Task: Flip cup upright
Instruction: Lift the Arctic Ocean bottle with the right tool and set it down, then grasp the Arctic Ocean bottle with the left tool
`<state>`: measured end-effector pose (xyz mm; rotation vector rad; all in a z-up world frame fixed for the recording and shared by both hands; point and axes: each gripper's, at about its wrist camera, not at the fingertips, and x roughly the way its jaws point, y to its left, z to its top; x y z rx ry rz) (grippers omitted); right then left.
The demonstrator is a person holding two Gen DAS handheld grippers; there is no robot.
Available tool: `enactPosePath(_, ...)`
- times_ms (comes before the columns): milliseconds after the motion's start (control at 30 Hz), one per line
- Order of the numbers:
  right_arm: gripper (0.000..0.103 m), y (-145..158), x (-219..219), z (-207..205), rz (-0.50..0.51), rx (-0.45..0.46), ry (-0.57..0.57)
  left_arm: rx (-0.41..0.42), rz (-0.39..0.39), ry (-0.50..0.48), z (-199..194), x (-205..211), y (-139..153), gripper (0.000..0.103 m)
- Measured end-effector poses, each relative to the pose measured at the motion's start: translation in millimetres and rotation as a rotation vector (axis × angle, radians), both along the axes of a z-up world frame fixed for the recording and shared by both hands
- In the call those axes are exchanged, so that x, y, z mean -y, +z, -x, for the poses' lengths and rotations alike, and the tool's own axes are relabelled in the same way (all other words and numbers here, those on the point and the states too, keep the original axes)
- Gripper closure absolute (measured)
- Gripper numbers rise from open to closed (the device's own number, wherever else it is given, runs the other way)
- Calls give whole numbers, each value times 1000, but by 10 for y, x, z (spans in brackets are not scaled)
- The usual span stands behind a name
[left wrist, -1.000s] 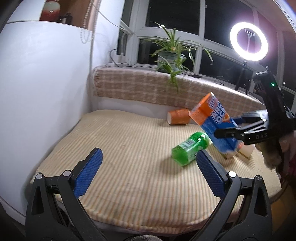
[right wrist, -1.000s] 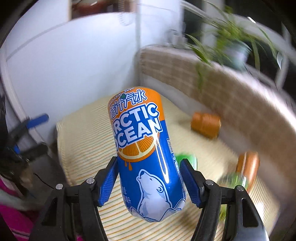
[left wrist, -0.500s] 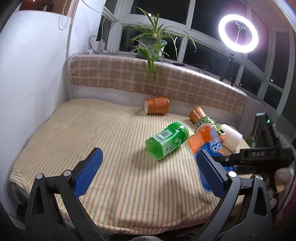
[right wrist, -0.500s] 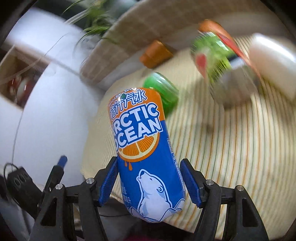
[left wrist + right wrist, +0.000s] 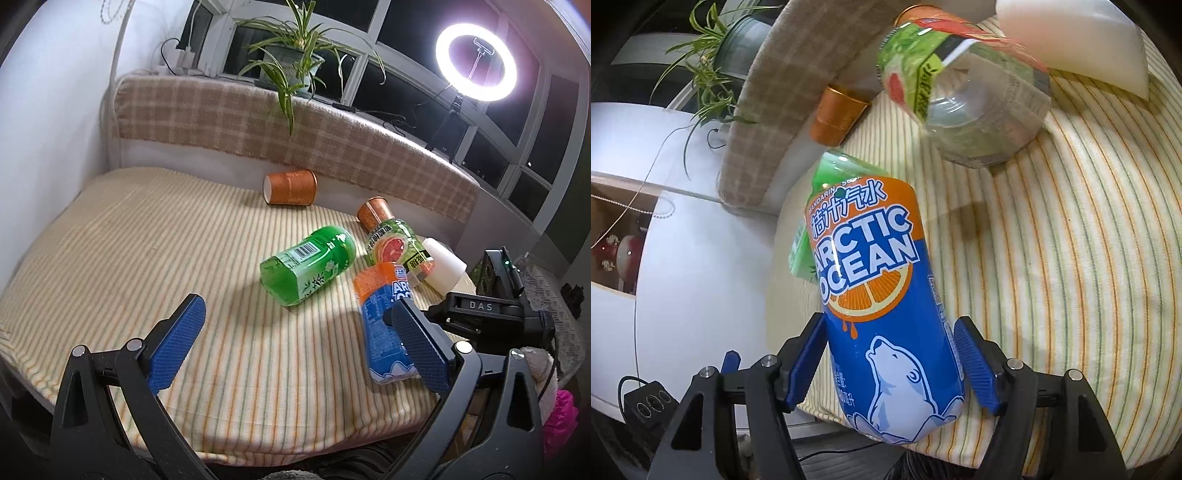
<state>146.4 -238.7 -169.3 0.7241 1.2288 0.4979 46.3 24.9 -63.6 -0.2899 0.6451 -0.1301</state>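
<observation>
My right gripper is shut on the blue and orange Arctic Ocean bottle, which also shows in the left wrist view, standing upright with its base on the striped cushion near the front right edge. My left gripper is open and empty above the cushion's front edge. An orange cup lies on its side at the back of the cushion; it also shows in the right wrist view.
A green bottle lies on its side mid-cushion. A grapefruit-label bottle with an orange cap and a white object lie at the right. A plaid backrest, a potted plant and a ring light stand behind.
My right gripper has lowered the Arctic Ocean bottle and turned it upright onto the cushion. The left wrist view has shifted a little; the left gripper stays open.
</observation>
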Motion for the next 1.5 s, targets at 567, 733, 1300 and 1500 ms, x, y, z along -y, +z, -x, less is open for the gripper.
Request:
enactPosePath(567,14,486,356,432,126,248,-18,-174,205,-168,-410,268,-180,6)
enactPosePath(733,13,640,555,755,249,344,-72,-283,331,-223,-620,402,-330,10)
enactPosePath(1300,13,701,891,980,275,355,-168,-454,505,-187,-1207,503,-759,21)
enactPosePath(1500,13,652,934,965,280,342,-174,-475,506,-183,-1305,552,-863,21)
